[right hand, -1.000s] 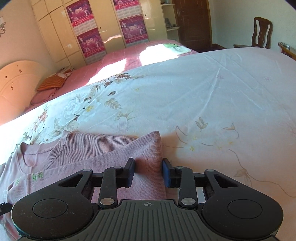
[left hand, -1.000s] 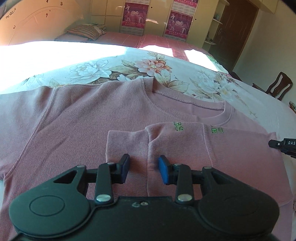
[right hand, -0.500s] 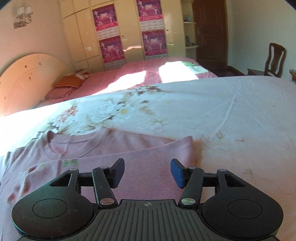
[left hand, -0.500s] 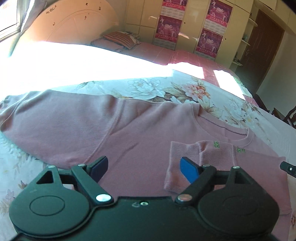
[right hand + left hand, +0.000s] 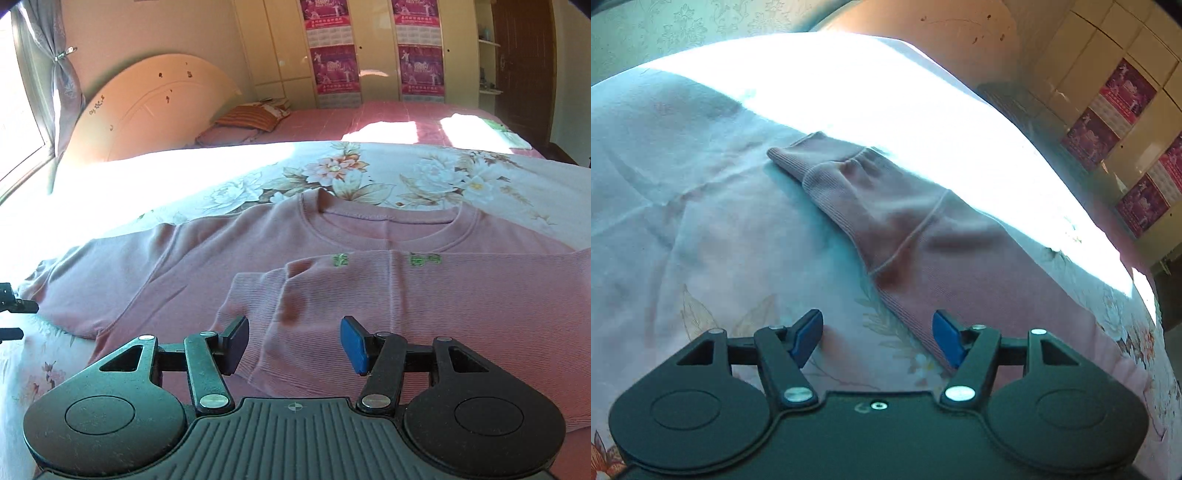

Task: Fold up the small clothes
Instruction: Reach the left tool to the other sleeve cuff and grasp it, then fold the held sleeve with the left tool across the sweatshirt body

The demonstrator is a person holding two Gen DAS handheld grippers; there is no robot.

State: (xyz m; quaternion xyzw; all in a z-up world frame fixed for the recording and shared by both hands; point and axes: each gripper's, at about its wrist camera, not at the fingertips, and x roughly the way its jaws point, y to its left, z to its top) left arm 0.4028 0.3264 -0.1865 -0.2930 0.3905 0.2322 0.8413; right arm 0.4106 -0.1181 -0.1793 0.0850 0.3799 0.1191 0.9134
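A pink sweater (image 5: pixel 280 258) is lying flat across the middle of the right wrist frame on a floral bedsheet (image 5: pixel 406 177), neckline toward the top. One sleeve (image 5: pixel 424 302) is lying folded across the chest, its cuff ending at lower centre, with two green marks near its upper edge. The other sleeve (image 5: pixel 886 206) is stretching out unfolded, running from the upper centre of the left wrist frame down to lower right, its cuff pointing up and left.

The left gripper (image 5: pixel 878 338) is hovering at the bottom of its frame, jaws wide apart and holding nothing, the right jaw over the sleeve's lower edge. The right gripper (image 5: pixel 293 343) is sitting low over the folded sleeve, jaws likewise spread and empty.

A headboard (image 5: pixel 147 110), pillow (image 5: pixel 251 120) and wardrobe posters (image 5: pixel 332 48) are filling the upper frame.
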